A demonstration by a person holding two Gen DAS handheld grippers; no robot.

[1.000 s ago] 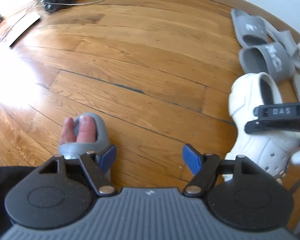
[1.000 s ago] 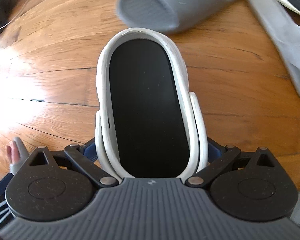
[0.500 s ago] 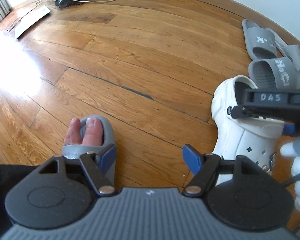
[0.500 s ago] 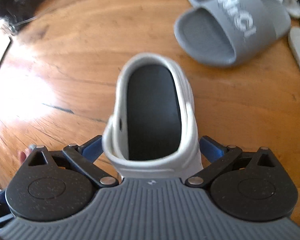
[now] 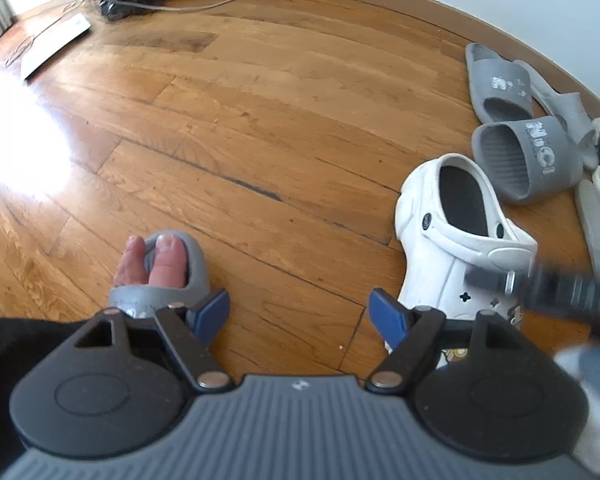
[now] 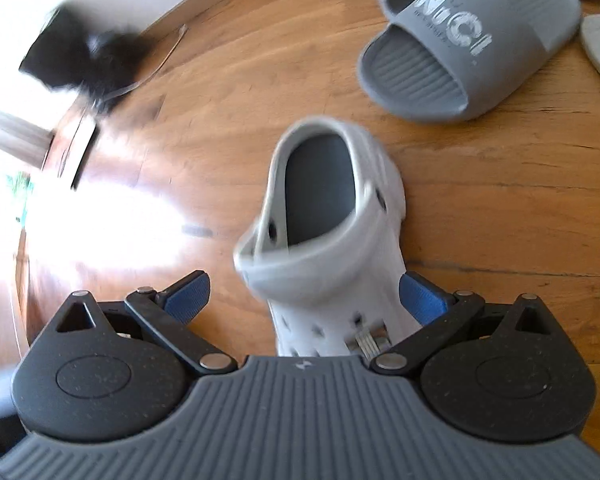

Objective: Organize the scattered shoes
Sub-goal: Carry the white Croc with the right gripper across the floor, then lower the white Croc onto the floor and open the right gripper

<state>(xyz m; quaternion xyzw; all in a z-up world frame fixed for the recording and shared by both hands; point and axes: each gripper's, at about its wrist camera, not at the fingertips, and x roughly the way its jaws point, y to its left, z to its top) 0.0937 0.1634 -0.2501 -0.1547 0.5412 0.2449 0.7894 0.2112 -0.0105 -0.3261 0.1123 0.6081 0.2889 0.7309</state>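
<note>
Both claws stand spread: the right claw (image 6: 304, 294) straddles the white clog (image 6: 332, 248) on the floor (blurred, nothing pinched), just short of a grey slide (image 6: 472, 36); line pairs up heel-to-heel.

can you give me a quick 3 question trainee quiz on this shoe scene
1. True or false: the right tool is shut on the white clog.
2. Which shoe lies nearest the clog's heel end? A) grey slide B) black sneaker C) brown boot
3. Fill in: the left tool holds ____.

Key: 1 false, its fingers stand apart either side of the clog; 2 A; 3 nothing.
</note>
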